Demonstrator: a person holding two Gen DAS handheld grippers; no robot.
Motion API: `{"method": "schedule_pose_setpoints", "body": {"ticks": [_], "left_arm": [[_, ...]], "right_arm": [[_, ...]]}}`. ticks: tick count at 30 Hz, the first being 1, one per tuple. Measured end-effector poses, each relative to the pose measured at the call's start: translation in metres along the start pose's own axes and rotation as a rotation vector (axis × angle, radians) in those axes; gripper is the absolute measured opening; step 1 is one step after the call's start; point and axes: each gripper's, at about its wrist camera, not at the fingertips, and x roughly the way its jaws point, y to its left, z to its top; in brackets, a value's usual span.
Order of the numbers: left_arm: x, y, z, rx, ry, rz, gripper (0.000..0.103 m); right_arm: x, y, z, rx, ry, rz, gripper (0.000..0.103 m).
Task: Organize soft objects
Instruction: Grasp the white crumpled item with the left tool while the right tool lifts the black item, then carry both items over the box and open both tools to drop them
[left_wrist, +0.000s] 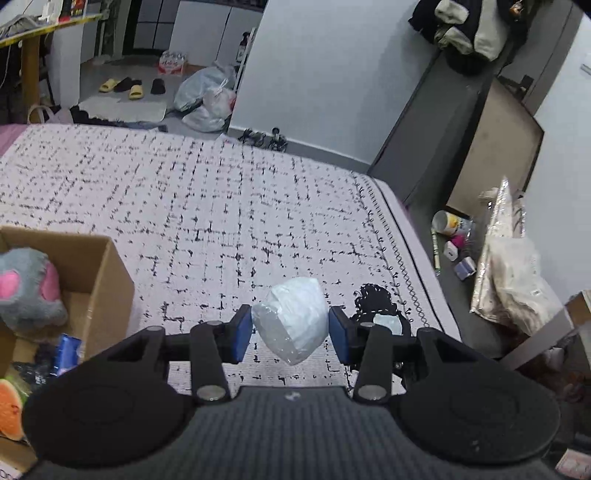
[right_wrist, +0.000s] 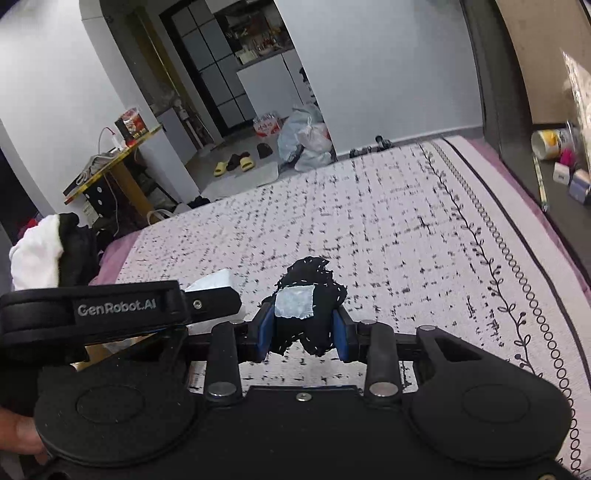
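Note:
My left gripper is shut on a white soft bundle wrapped in clear plastic, held above the patterned bedspread. My right gripper is shut on a black stitched fabric piece with a white patch, also above the bed. The black piece shows in the left wrist view just right of the left gripper. The white bundle shows in the right wrist view behind the left gripper's body. A cardboard box at the left holds a grey and pink plush.
The box also holds a blue packet and an orange plush. A dark shelf right of the bed carries small items and a plastic bag. Beyond the bed's far edge lie bags and slippers.

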Motion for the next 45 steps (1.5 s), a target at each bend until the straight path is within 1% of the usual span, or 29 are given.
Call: {"method": "schedule_pose_setpoints", "body": {"ticks": [5,13,21,26,28,32,38,43,45], "left_arm": [[-0.027,0.007,0.005,0.034,-0.032,-0.011,0.043],[-0.061,0.028,0.009,0.037,-0.084,-0.015,0.043],[-0.085,0.051,0.011,0.046,-0.12,-0.007,0.043],[-0.093,0.067,0.013,0.049,-0.14,-0.005,0.043],[-0.095,0.075,0.014,0.04,-0.147,-0.012,0.043],[-0.095,0.095,0.014,0.028,-0.167,0.006,0.044],[-0.089,0.13,0.008,-0.03,-0.157,0.036,0.044],[-0.092,0.156,0.002,-0.094,-0.15,0.043,0.044],[-0.094,0.166,-0.001,-0.114,-0.148,0.058,0.044]], "right_arm": [[-0.012,0.012,0.004,-0.021,-0.02,0.001,0.033],[-0.026,0.029,0.006,-0.041,-0.036,0.01,0.033],[-0.036,0.044,0.008,-0.056,-0.046,0.017,0.033],[-0.038,0.057,0.011,-0.079,-0.046,0.028,0.033],[-0.038,0.062,0.009,-0.09,-0.047,0.033,0.033],[-0.033,0.073,0.008,-0.099,-0.035,0.045,0.033],[-0.017,0.092,0.007,-0.119,-0.008,0.06,0.033],[-0.005,0.114,0.008,-0.126,0.002,0.105,0.033],[0.001,0.121,0.009,-0.113,0.012,0.134,0.033]]}}
